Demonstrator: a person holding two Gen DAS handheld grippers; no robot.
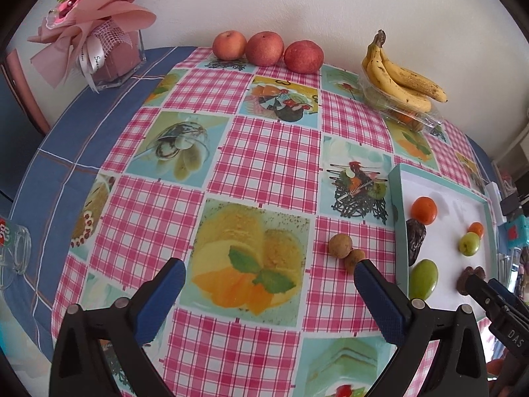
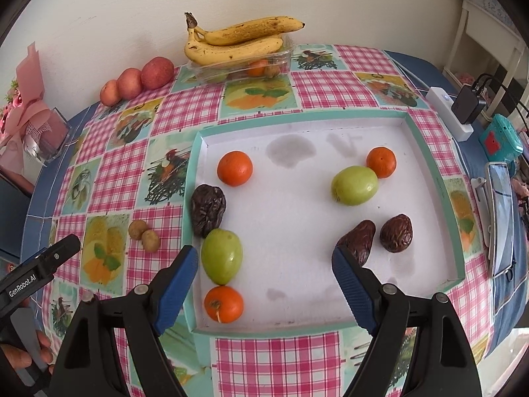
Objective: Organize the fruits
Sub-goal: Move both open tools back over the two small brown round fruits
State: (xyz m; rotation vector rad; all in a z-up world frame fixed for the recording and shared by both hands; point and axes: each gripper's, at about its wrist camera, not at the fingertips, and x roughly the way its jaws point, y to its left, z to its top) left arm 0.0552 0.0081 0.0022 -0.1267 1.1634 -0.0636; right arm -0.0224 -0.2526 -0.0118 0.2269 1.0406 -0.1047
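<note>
surface: covered with pink checked cloth bearing food prints, blue cloth beneath at the edges, white wall behind.

left gripper: jaws released, grasping nothing, hovering low centre of the frame over the cloth. two small brown fruits touching each other, just beside its right finger, outside the tray.

right gripper: jaws released, empty, above the near part of the white tray.

tray contents: three orange fruits, two green fruits, three dark wrinkled fruits.

upper frame, against the wall: three red apples; bananas lying on a clear container.

upper left: pink bouquet. right edge: phone, white power strip.
</note>
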